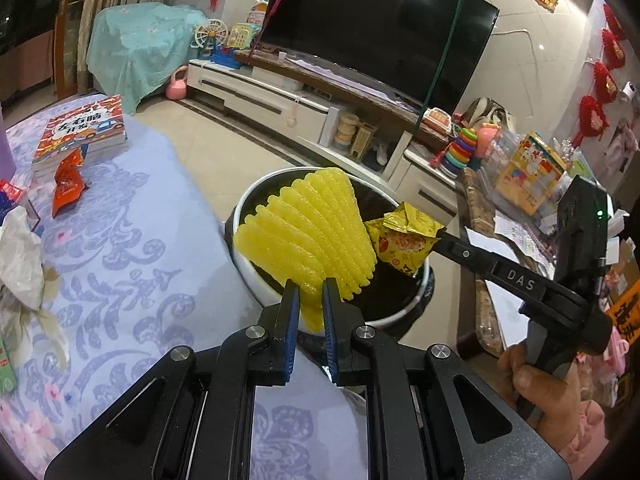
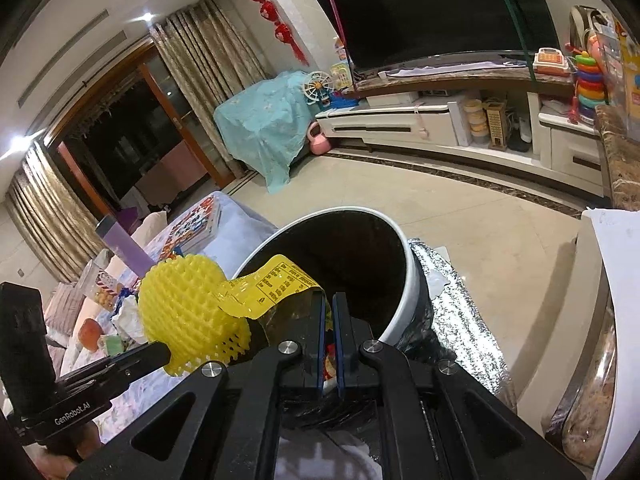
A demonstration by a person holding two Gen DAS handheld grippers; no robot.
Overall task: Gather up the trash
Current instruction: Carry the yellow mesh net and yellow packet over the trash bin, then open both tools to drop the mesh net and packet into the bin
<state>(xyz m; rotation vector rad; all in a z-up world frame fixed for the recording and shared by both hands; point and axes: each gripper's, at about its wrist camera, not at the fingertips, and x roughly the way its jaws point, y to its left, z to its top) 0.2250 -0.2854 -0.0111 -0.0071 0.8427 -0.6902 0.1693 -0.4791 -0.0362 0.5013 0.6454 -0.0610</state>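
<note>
My left gripper (image 1: 311,285) is shut on a yellow foam fruit net (image 1: 308,236) and holds it over the white-rimmed trash bin (image 1: 256,288) with a black liner. My right gripper (image 2: 329,299) is shut on a yellow snack wrapper (image 2: 272,284) and holds it over the same bin (image 2: 404,284). The wrapper also shows in the left wrist view (image 1: 404,240), beside the net, and the net shows in the right wrist view (image 2: 188,312). An orange-red wrapper (image 1: 68,182) and crumpled white paper (image 1: 20,256) lie on the table with the blue floral cloth (image 1: 132,264).
A stack of children's books (image 1: 84,128) sits at the table's far side. A silver foil bag (image 2: 456,312) lies by the bin. A TV (image 1: 380,28) on a white cabinet (image 1: 272,100) stands behind. A cluttered side counter (image 1: 520,200) is on the right.
</note>
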